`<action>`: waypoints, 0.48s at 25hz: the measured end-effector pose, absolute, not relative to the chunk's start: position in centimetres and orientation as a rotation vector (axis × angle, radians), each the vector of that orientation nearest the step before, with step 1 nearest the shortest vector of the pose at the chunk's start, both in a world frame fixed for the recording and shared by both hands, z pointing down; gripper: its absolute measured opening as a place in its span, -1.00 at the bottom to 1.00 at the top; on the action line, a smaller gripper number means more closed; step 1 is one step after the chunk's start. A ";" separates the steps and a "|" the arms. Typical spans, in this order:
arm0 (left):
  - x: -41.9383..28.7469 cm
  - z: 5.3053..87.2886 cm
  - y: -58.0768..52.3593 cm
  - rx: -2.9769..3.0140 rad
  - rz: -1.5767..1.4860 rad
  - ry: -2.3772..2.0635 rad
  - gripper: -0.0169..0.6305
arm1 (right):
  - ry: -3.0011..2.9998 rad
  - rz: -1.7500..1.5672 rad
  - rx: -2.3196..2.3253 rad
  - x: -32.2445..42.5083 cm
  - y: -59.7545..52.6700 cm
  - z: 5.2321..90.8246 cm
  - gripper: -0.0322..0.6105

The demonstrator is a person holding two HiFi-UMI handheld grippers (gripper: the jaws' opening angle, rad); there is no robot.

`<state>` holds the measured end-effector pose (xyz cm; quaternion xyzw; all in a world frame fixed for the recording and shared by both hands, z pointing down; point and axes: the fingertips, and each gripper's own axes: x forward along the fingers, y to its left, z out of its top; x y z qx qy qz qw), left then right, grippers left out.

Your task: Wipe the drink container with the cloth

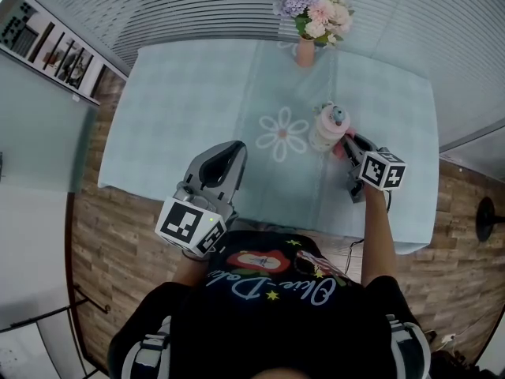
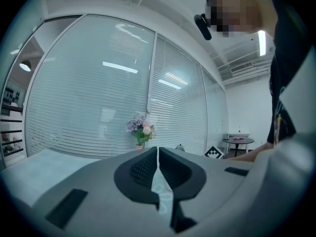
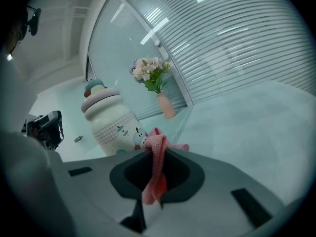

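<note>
Best to press the cloth, pinched between the fingers of the right gripper, snugly round the container just beside it on the counter (left gripper, fingers together on nothing, could steady it).

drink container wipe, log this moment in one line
left tongs: shut, empty | right tongs: shut on pink cloth | drink container: upright on table, beside cloth, contact unclear

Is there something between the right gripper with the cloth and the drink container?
Nothing visible. The right gripper holds the pink cloth close beside the container. The flower vase stands farther back, out of the way.
</note>
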<state>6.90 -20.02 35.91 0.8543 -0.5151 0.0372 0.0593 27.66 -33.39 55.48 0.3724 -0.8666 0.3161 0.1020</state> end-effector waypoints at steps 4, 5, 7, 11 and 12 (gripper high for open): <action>7.1 35.8 -19.8 2.595 0.111 -1.552 -0.91 | -2.544 0.903 1.161 28.1 -33.5 55.4 -0.80; 7.0 35.9 -19.7 2.596 0.111 -1.550 -0.91 | -2.537 0.898 1.198 28.5 -33.6 55.3 -0.80; 6.9 35.9 -19.6 2.599 0.113 -1.543 -0.91 | -2.510 0.871 1.305 29.9 -33.8 54.7 -0.80; 6.5 35.9 -19.7 2.613 0.109 -1.515 -0.91 | -2.517 0.783 1.517 32.4 -33.3 51.2 -0.80; 6.5 35.8 -19.9 2.624 0.104 -1.500 -0.91 | -2.540 0.773 1.557 32.7 -32.9 50.1 -0.80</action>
